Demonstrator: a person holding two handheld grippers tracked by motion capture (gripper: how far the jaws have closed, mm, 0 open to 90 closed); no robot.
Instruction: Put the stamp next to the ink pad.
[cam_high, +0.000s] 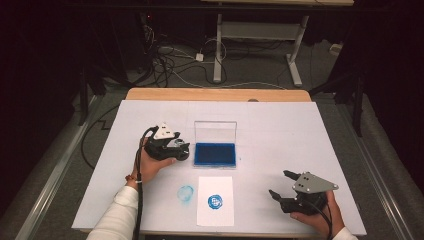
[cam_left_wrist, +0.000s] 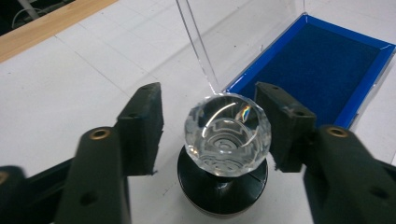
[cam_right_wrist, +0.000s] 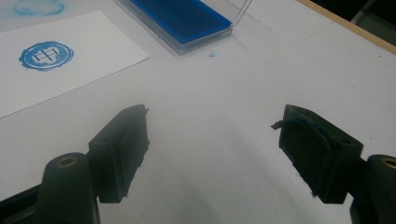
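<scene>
A stamp (cam_left_wrist: 227, 135) with a faceted clear knob on a round black base stands on the white table just left of the blue ink pad (cam_high: 215, 155). My left gripper (cam_high: 181, 150) is open around the stamp. Its left jaw stands clearly apart from the knob, and its right jaw is close beside it. The pad's clear lid (cam_high: 215, 131) stands upright at the back. A white paper (cam_high: 215, 212) near the front edge carries a round blue stamped mark (cam_high: 215, 201). My right gripper (cam_high: 280, 185) hovers open at the front right with nothing between its fingers.
A blue ink smudge (cam_high: 186, 193) lies on the table left of the paper. A small blue speck (cam_right_wrist: 212, 54) sits by the pad's corner. The table's wooden far edge (cam_high: 217, 94) lies beyond. Cables and a desk frame (cam_high: 260, 35) are on the floor behind.
</scene>
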